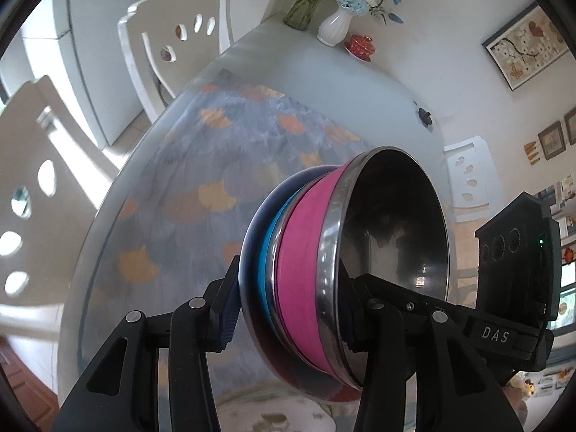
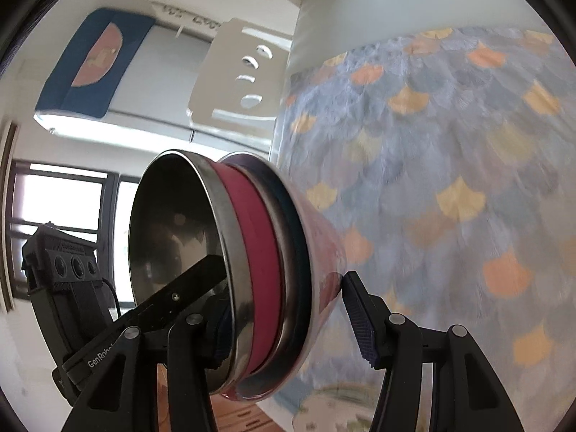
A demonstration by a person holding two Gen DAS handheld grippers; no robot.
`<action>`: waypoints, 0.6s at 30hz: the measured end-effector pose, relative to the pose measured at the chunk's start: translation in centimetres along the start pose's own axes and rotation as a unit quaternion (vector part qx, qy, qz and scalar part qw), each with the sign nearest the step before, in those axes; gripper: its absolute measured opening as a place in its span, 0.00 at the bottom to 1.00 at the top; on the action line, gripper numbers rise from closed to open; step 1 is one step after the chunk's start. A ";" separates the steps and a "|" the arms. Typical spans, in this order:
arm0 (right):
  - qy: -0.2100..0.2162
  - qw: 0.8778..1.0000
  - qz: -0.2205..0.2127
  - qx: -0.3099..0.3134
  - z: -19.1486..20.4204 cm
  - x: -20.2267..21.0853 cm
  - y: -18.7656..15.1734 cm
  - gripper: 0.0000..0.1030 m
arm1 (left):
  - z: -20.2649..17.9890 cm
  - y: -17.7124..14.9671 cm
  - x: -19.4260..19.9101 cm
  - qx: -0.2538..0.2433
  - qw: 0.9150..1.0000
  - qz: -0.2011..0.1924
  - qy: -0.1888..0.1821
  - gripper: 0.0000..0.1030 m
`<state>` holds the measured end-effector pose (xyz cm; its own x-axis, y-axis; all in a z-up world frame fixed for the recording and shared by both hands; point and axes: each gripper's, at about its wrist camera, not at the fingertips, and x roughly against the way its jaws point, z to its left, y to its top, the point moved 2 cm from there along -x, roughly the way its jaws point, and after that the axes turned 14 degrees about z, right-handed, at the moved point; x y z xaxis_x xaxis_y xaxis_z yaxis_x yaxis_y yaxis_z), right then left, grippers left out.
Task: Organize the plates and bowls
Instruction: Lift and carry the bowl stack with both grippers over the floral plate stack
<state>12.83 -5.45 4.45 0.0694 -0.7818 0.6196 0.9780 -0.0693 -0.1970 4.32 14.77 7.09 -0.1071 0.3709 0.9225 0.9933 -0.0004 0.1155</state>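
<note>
Already the bowls are nested into one stack [image 1: 345, 270], so the gathering looks mostly done: a steel-lined pink bowl [image 1: 306, 270] sits innermost and open, a blue one [image 1: 264, 252] shows as a thin band behind it, and a dark outer bowl [image 1: 252, 237] wraps the rest. Nothing lies inside the top bowl; its metal hollow is bare. I hold the stack tipped on its side above the counter [image 1: 151, 187], clear of the patterned cloth [image 1: 216, 151]. My left claw [image 1: 288, 309] is clamped across the stack's rim, one pad outside, one inside. My right claw [image 2: 288, 320] grips the opposite rim, one pad inside; the outer pad seems to meet the wall, though I cannot be sure. What remains, I judge, is setting the stack down. Below the stack, at the counter's near edge, a pale plate [image 1: 273, 414] still waits.
</note>
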 end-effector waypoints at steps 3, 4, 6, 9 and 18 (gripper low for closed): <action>-0.002 1.000 0.005 0.003 -0.1 0.6 -2.9 0.53 | -0.8 -2.4 0.5 0.000 1.000 -0.003 0.001 0.40; -0.006 1.000 0.006 0.006 -0.2 0.8 -3.8 0.53 | -1.0 -3.4 0.6 -0.001 1.000 -0.003 0.001 0.40; -0.011 1.000 0.008 0.009 -0.3 1.1 -5.3 0.53 | -1.2 -5.1 0.6 0.000 1.000 -0.002 -0.002 0.40; -0.015 1.000 0.014 0.011 -0.6 1.5 -7.6 0.53 | -1.4 -7.5 0.7 -0.001 1.000 -0.001 -0.007 0.40; -0.034 0.998 0.039 0.019 -1.7 0.8 -14.1 0.53 | -0.9 -14.4 -0.6 -0.010 1.000 0.003 -0.002 0.40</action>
<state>-1.22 -6.14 6.39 0.1572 -0.7402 0.6537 0.9757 0.0142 -0.2186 -9.94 13.72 5.22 -0.1015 0.3741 0.9218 0.9928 -0.0205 0.1177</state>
